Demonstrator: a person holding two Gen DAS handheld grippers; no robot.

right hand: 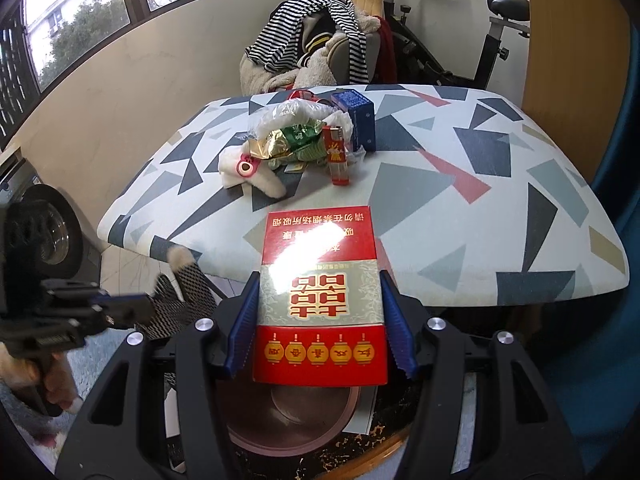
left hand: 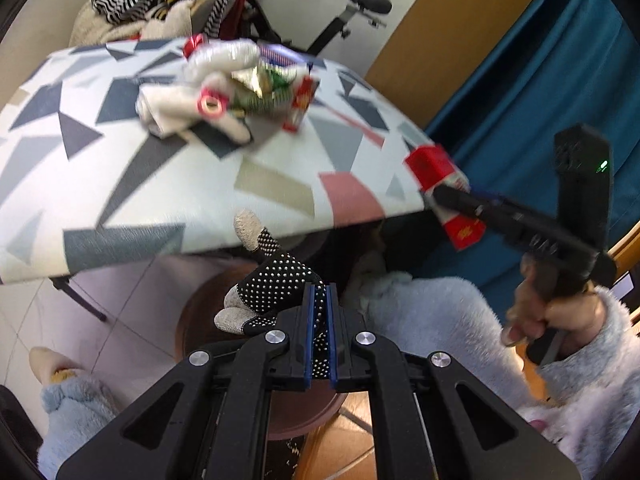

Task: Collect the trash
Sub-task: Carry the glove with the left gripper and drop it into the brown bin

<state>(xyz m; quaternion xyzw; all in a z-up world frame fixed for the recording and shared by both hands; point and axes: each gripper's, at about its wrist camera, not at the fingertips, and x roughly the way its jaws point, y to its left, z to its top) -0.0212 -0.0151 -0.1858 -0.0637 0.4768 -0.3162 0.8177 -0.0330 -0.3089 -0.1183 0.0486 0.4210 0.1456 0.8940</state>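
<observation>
While the right gripper [right hand: 320, 320] grips one red cigarette pack [right hand: 320, 300] between its two blue fingers [right hand: 242, 328], the pack juts forward over the near edge of the worktop [right hand: 500, 208], a patterned surface of grey, blue and red triangles. The left wrist view shows that same pack [left hand: 436, 176] at the worktop's [left hand: 120, 184] corner, pinched in the right gripper [left hand: 452, 196].

The left gripper [left hand: 320, 312] has its two fingers [left hand: 308, 320] drawn narrow on one black glove [left hand: 280, 280] with white dots; the glove's pale fingertips stick up in front of the worktop edge. From the right wrist, this glove [right hand: 188, 296] and the left gripper [right hand: 120, 308] appear at lower left, blurred.

One heap of litter sits mid-worktop: one crumpled white tissue wad [right hand: 256, 176], one green and gold wrapper [right hand: 296, 140], one clear plastic bag [right hand: 288, 114], one pink ring-shaped piece [right hand: 245, 168] and one red lighter [right hand: 338, 156] standing upright just beside the wrapper. One blue box [right hand: 356, 116] stands behind the lighter, touching the heap.

One round brown bin [right hand: 288, 416] is below the held pack, under the worktop edge. Behind the worktop stand one chair piled with striped clothes [right hand: 312, 28] and one exercise bike [right hand: 480, 40].
</observation>
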